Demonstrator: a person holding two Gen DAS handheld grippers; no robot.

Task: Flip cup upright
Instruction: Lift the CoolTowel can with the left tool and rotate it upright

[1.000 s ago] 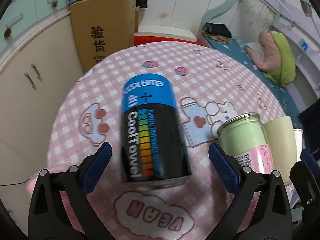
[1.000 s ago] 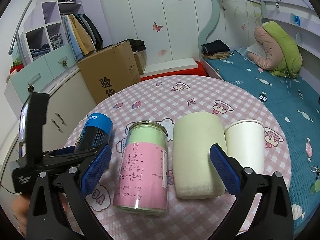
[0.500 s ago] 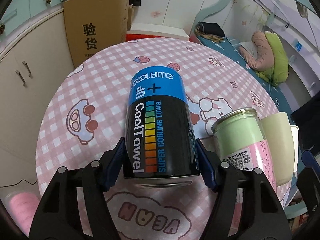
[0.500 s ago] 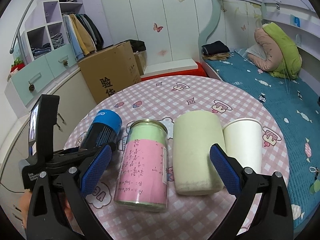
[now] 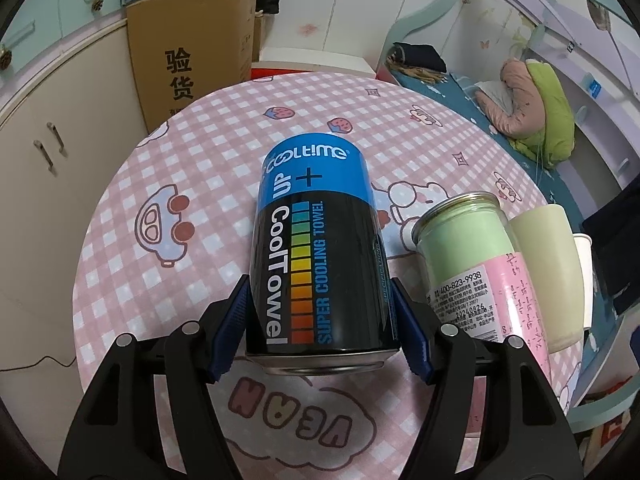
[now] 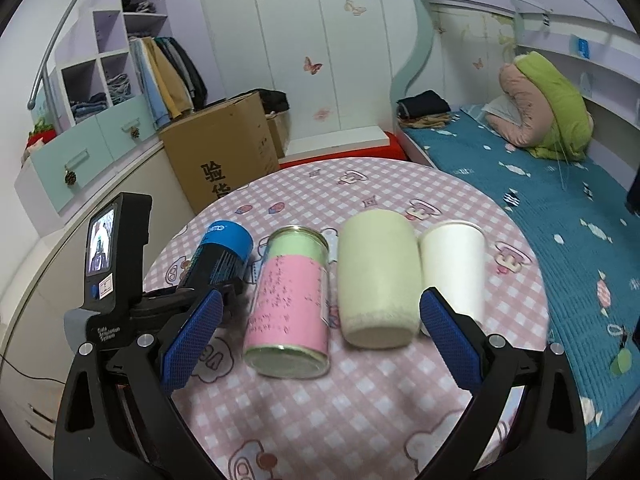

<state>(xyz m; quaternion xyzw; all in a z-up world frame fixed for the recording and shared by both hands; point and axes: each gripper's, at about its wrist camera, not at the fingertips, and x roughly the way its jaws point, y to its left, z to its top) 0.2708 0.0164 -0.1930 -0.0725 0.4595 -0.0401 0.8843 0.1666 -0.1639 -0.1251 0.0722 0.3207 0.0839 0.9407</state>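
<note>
A black and blue "CoolTowel" can (image 5: 316, 248) stands upside down on the pink checked table (image 5: 224, 152). My left gripper (image 5: 320, 332) is shut on its lower part, one blue pad on each side. The can also shows in the right wrist view (image 6: 220, 256), with the left gripper (image 6: 224, 300) at its base. To its right stand a pink and green jar (image 6: 292, 304), a pale green cup (image 6: 376, 276) and a white paper cup (image 6: 454, 260), all upside down. My right gripper (image 6: 320, 344) is open and empty, in front of the jar and green cup.
The round table's edge curves close on the left and front. A cardboard box (image 6: 224, 152) and a cabinet (image 5: 52, 152) stand behind on the left. A bed with a blue cover (image 6: 540, 200) lies to the right.
My left gripper moved forward and closed on the can, which was free between open jaws a second ago. The right gripper has drawn slightly closer to the jar and cups.
</note>
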